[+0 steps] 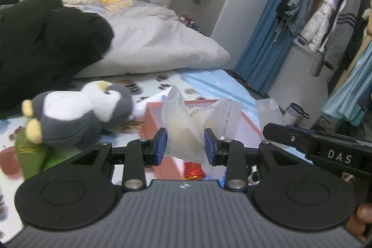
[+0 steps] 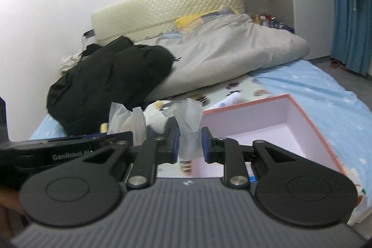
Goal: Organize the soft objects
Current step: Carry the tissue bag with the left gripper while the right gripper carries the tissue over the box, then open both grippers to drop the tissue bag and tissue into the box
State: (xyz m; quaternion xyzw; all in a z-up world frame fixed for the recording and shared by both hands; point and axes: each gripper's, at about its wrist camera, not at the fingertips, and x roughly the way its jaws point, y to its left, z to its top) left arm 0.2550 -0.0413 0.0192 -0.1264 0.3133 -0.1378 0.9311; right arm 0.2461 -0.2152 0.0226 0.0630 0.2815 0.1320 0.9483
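Note:
A pink open box [image 1: 246, 124] with a white inside lies on the bed; it also shows in the right wrist view [image 2: 255, 122]. My left gripper [image 1: 186, 145] is shut on a translucent plastic bag [image 1: 181, 122] holding something pale, raised over the box. My right gripper [image 2: 189, 143] is shut on another part of translucent plastic [image 2: 189, 122]. A grey and white penguin plush [image 1: 76, 113] lies left of the box. The right gripper's body [image 1: 325, 150] shows at the right of the left wrist view.
A green plush [image 1: 32, 152] lies under the penguin. A black jacket [image 1: 41, 43] and a grey duvet [image 1: 162, 43] lie further up the bed. Blue curtain [image 1: 267, 38] and hanging clothes [image 1: 325, 22] stand at the right. A red packet [image 1: 193, 170] lies below my left gripper.

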